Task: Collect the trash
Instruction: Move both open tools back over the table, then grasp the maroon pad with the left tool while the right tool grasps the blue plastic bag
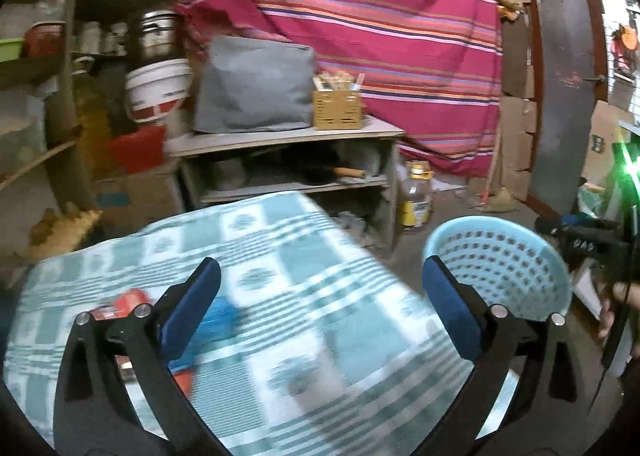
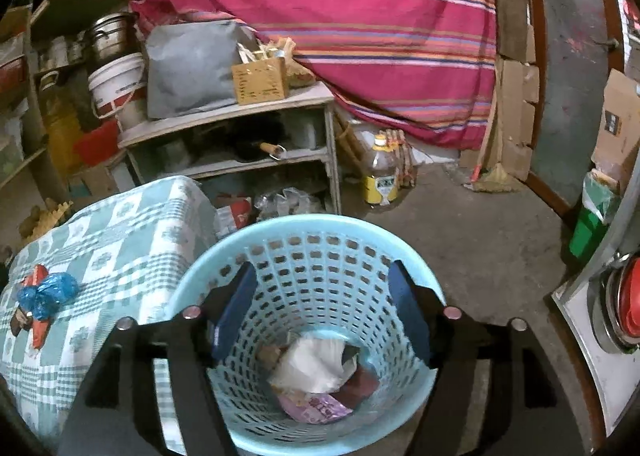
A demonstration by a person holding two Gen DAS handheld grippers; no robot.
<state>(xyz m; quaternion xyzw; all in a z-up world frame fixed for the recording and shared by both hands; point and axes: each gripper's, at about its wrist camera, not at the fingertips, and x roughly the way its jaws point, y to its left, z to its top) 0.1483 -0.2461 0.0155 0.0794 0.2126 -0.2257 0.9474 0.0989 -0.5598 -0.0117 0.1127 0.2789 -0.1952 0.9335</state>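
Observation:
A light blue perforated basket [image 2: 320, 240] stands on the floor beside a low table with a green checked cloth [image 2: 120, 232]. White crumpled trash [image 2: 316, 364] and a purple wrapper [image 2: 316, 408] lie in it. My right gripper [image 2: 324, 316] is open and empty just above the basket's mouth. On the cloth lie a crumpled blue bag [image 2: 48, 292] and a red wrapper [image 2: 38, 328]. My left gripper [image 1: 320, 308] is open and empty above the cloth; the blue bag [image 1: 218, 316] and red wrapper [image 1: 124, 304] lie by its left finger. The basket [image 1: 500, 256] is to its right.
A grey shelf unit [image 2: 240, 135] holds a grey bag and a wooden box behind the table. A yellow-labelled bottle [image 2: 382, 175] stands on the floor. A striped red cloth [image 2: 340, 15] hangs behind. White bucket and pots stand at the left. A door frame stands at the right.

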